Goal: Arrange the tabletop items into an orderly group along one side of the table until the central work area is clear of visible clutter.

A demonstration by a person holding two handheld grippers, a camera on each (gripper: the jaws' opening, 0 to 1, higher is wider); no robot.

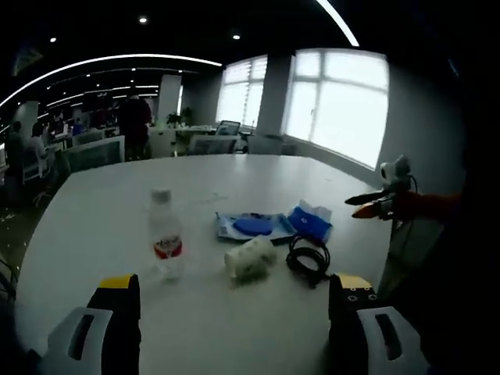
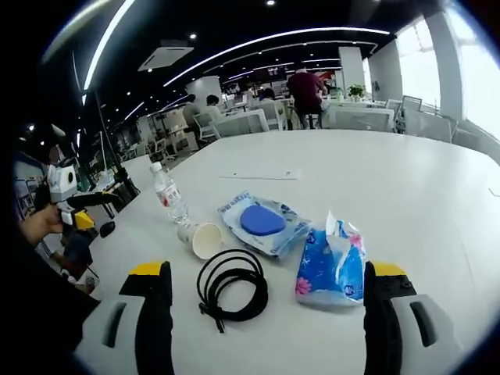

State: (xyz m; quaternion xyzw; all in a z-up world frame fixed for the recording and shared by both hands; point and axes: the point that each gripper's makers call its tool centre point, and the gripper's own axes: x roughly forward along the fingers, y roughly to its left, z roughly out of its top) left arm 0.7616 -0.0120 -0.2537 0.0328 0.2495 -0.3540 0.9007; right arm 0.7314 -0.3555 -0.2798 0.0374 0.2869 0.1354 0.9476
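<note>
On the white table [image 1: 94, 226] stand a clear water bottle [image 1: 166, 238] [image 2: 169, 195] with a red label and, beside it, a paper cup [image 1: 250, 258] [image 2: 201, 238] lying on its side. A coiled black cable [image 1: 308, 258] [image 2: 232, 287], a flat blue packet [image 1: 254, 226] [image 2: 264, 223] and a blue tissue pack [image 1: 311, 221] [image 2: 332, 262] lie close together. My left gripper [image 1: 234, 283] hangs open short of the bottle and cup, holding nothing. My right gripper [image 2: 267, 271] is open just before the cable and tissue pack.
The right gripper [image 1: 381, 205] shows at the table's right edge, the left gripper [image 2: 74, 209] beside the table's left edge, held by a hand. A sheet of paper [image 2: 262, 173] lies farther back. Desks, chairs and people fill the office behind; windows [image 1: 336, 101] line one wall.
</note>
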